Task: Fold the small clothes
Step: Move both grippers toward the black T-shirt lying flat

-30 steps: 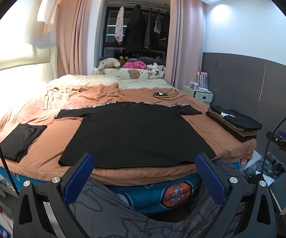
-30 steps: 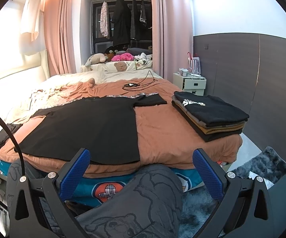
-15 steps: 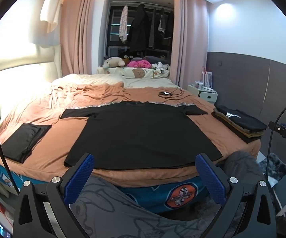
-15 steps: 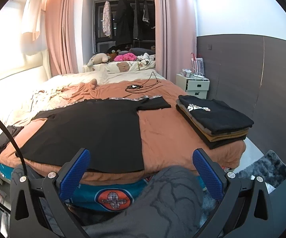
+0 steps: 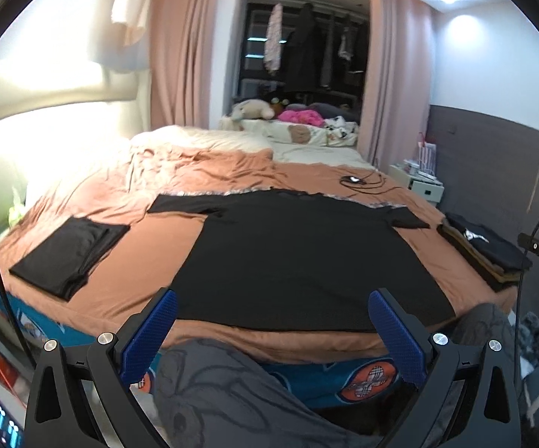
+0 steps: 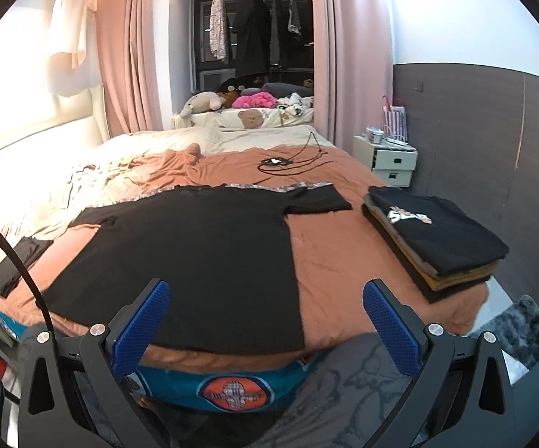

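Your left gripper and right gripper hang wide apart, empty. The black T-shirt at frame centre looks light and floppy; pinch its hem corners.

Black tongs with blue textured pads (silver screws at the joints), black cable, grey cartoon-print trousers

One black T-shirt spread flat on one bed. One folded black garment near the bed's left edge. One stack of folded clothes at the right edge; exact number of layers cannot be told. Two hand-held grippers: left hand-held gripper and right hand-held gripper, each with two blue pads. One white nightstand. One black cable bundle on the bedding.
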Tool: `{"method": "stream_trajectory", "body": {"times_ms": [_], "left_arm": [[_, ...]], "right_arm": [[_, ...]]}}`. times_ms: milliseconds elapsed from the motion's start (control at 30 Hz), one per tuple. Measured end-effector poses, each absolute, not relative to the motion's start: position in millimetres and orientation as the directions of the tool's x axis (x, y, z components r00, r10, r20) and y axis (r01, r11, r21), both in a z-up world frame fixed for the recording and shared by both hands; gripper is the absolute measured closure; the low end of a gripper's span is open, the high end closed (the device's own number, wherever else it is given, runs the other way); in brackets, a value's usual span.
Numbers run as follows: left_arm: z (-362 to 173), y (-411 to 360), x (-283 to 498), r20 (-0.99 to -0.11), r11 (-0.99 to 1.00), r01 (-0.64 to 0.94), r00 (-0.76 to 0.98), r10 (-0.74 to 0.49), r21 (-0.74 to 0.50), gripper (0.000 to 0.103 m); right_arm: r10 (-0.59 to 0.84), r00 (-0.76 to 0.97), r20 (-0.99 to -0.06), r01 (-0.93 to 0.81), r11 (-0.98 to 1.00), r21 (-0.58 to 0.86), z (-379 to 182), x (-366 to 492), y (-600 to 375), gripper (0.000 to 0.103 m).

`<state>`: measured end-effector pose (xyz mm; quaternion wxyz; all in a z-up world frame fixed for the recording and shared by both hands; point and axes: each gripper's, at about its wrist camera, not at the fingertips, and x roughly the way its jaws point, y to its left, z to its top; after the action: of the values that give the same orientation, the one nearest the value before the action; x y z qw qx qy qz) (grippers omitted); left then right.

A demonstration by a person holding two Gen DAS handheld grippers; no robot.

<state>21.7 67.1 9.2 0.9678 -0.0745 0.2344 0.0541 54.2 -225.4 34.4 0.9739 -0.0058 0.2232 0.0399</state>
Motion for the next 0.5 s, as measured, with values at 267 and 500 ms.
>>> {"method": "stream_trajectory", "body": {"times_ms": [267,500], "left_arm": [[9.1,94.0,49.8,-0.478,0.977,-0.185,0.871,0.112,-0.108,0.0],[6.3,122.2,85.2,-0.5,0.974,-0.179,0.862,0.086,-0.141,0.0]], "right_arm": [[0.094,0.894,-0.439,-0.094,0.995,0.021,32.0,108.6,-216.1,0.0],[0.103,0.883,-0.457,-0.089,0.995,0.053,34.2,151.2,-197.9,0.0]]}}
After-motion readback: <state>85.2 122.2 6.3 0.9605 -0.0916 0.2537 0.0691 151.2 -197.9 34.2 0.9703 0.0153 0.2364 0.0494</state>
